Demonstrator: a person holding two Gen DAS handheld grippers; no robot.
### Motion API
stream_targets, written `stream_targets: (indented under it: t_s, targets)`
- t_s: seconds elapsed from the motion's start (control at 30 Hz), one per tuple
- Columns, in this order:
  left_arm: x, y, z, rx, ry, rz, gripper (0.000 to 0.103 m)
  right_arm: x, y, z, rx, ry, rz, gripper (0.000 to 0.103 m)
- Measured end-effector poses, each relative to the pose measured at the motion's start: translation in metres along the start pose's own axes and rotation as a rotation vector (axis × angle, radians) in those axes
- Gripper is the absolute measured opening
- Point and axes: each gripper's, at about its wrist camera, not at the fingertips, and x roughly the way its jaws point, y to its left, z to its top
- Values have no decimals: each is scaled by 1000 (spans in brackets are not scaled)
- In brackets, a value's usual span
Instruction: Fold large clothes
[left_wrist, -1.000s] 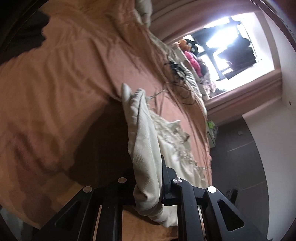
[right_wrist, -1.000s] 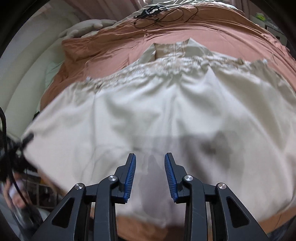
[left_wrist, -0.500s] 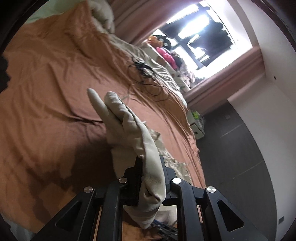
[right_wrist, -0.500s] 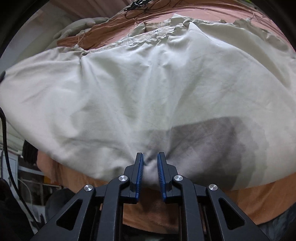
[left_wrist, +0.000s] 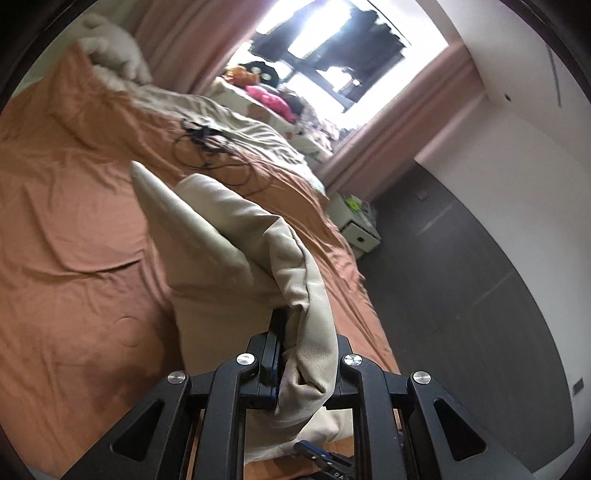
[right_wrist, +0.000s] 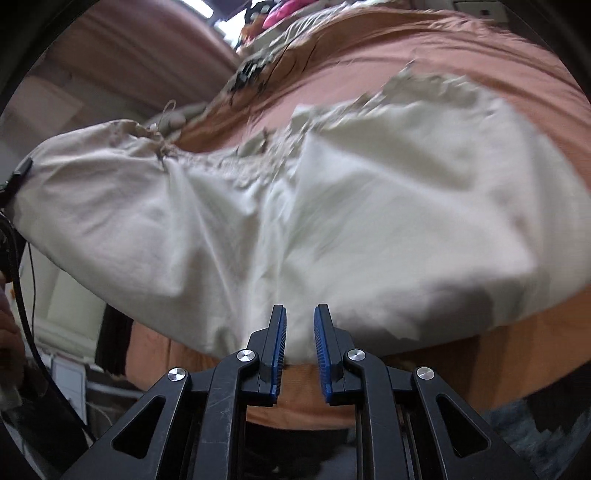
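Cream garment (left_wrist: 236, 251) is bunching between the pinching left gripper (left_wrist: 301, 354), while the right gripper (right_wrist: 299, 339), jaws narrowly parted, is gripping its hem above the orange bedsheet (left_wrist: 66, 206).

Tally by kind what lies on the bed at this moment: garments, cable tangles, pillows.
Cream garment, pinched by the left gripper and the right gripper: 1
Black cable tangle: 1
Pale pillow at the head of the orange bed sheet: 1
Total: 3
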Motion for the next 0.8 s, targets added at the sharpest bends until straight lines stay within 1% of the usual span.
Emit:
stream_targets:
  t_s: [0.17, 0.33, 0.53, 0.6, 0.67, 0.7, 0.73, 0.77, 0.8]
  targets:
    - [30, -37, -2, 52, 41, -22, 15, -39, -34, 1, 61, -70, -5, 17]
    - [73, -78, -10, 99, 106, -50, 15, -72, -74, -3, 125, -128, -21, 17]
    - [143, -131, -42, 171, 227, -81, 16, -112, -123, -13, 211, -193, -63, 17]
    - [171, -146, -60, 196, 285, -86, 16, -122, -139, -20, 246, -208, -79, 17]
    - [203, -158, -84, 219, 364, -86, 16, -127, -151, -25, 273, -215, -90, 17]
    - [217, -163, -95, 233, 399, -76, 18, -129, -158, -28, 287, -216, -98, 17]
    - [230, -168, -108, 249, 441, -66, 25, -129, -163, -28, 297, -214, -101, 17]
    - [239, -170, -118, 258, 475, -60, 34, -130, -168, -29, 308, -212, -103, 17]
    - [248, -171, -129, 263, 519, -63, 38, -131, -172, -30, 316, -211, -103, 17]
